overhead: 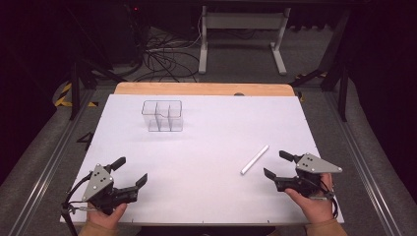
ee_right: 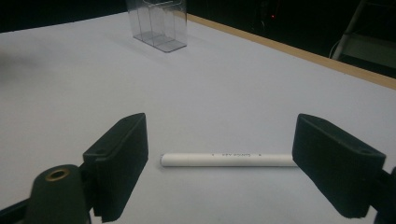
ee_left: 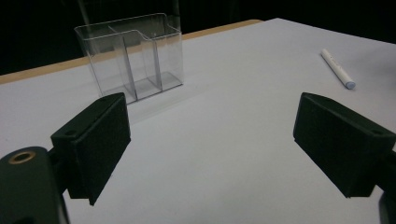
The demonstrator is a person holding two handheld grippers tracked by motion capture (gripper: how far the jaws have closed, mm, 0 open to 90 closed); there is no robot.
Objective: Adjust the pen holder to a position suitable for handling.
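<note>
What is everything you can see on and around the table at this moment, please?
pen: one, white, lying flat on the sheet just ahead of the right tool, between the lines of its open jaws but untouched.
organiser: one, clear plastic with compartments, upright and empty, far left part of the sheet.
sheet: one, white, covering the table.
table: one, wooden edge showing beyond the sheet.
stand: one, white metal legs, on the floor behind the table.
cables: several, black, on the floor behind.
left tool: one, black, near left corner, jaws open.
right tool: one, black, near right, jaws open.
</note>
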